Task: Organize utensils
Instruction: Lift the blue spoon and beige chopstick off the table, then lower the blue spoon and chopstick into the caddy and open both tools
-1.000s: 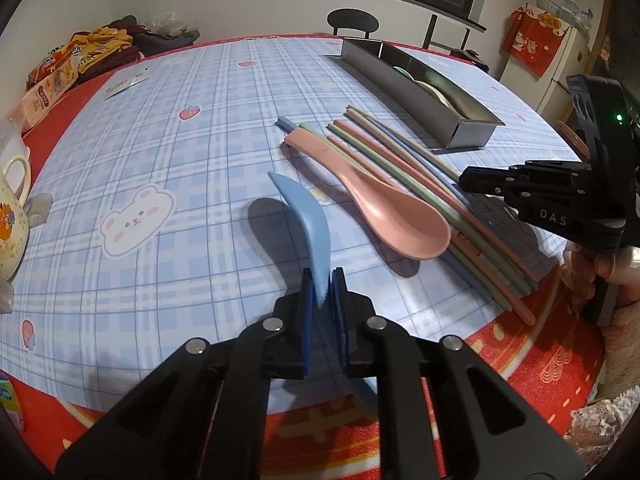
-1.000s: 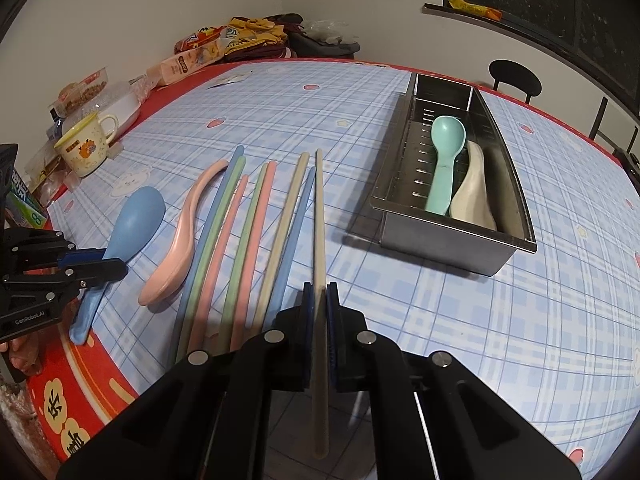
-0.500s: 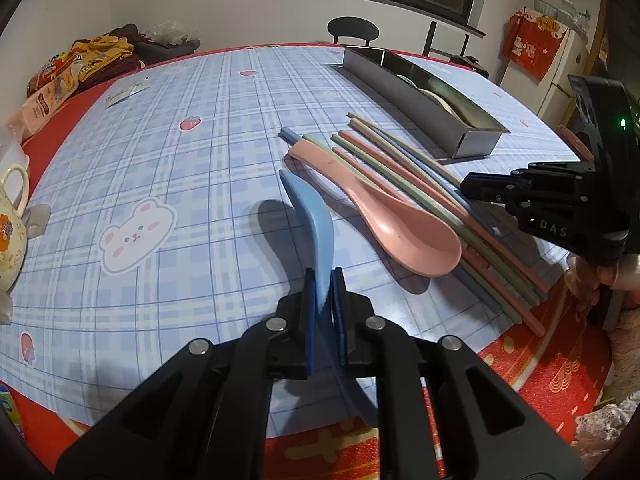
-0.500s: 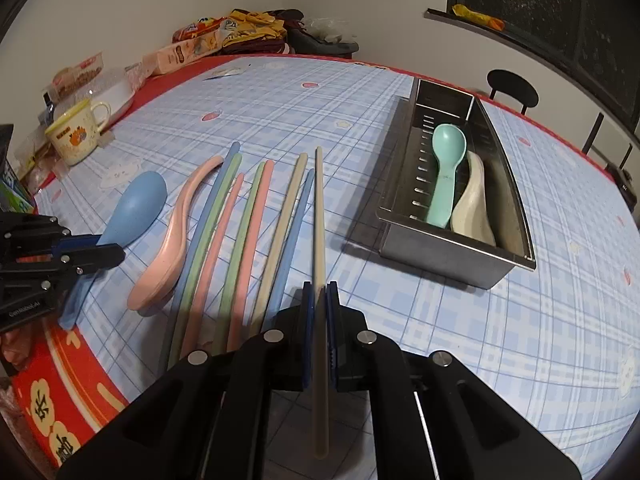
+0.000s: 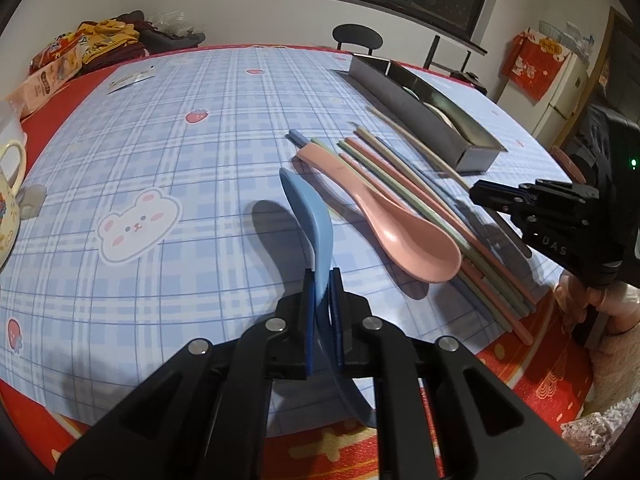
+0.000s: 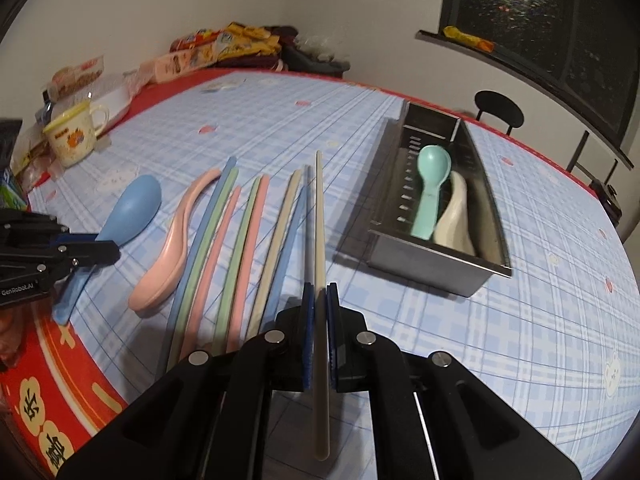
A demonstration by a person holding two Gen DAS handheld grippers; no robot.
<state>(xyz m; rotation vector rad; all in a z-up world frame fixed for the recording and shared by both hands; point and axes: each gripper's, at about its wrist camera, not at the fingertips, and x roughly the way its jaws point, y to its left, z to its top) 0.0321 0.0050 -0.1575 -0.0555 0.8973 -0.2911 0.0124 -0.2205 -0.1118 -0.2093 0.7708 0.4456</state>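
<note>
My left gripper (image 5: 322, 276) is shut on the handle of a blue spoon (image 5: 310, 216), whose bowl hangs just above the tablecloth over its shadow. My right gripper (image 6: 319, 290) is shut on a beige chopstick (image 6: 319, 216) that points toward the far side of the table. To its left lie several pastel chopsticks (image 6: 240, 248) and a pink spoon (image 6: 168, 256). Right of the chopstick stands a steel tray (image 6: 440, 276) holding a green spoon (image 6: 430, 176) and a white spoon (image 6: 454, 216). In the right wrist view the blue spoon (image 6: 132, 210) and left gripper (image 6: 108, 250) show at far left.
A yellow mug (image 6: 74, 136) and snack packets (image 6: 208, 52) crowd the far left side. A black chair (image 6: 498, 112) stands behind the table. The red table border (image 6: 60, 392) runs along the near edge, below the chopstick ends. A hand (image 5: 576, 304) grips the right tool.
The blue spoon has lifted slightly and its shadow has drawn away from it. The beige chopstick's far end has risen clear of the row. Both grippers stayed shut.
</note>
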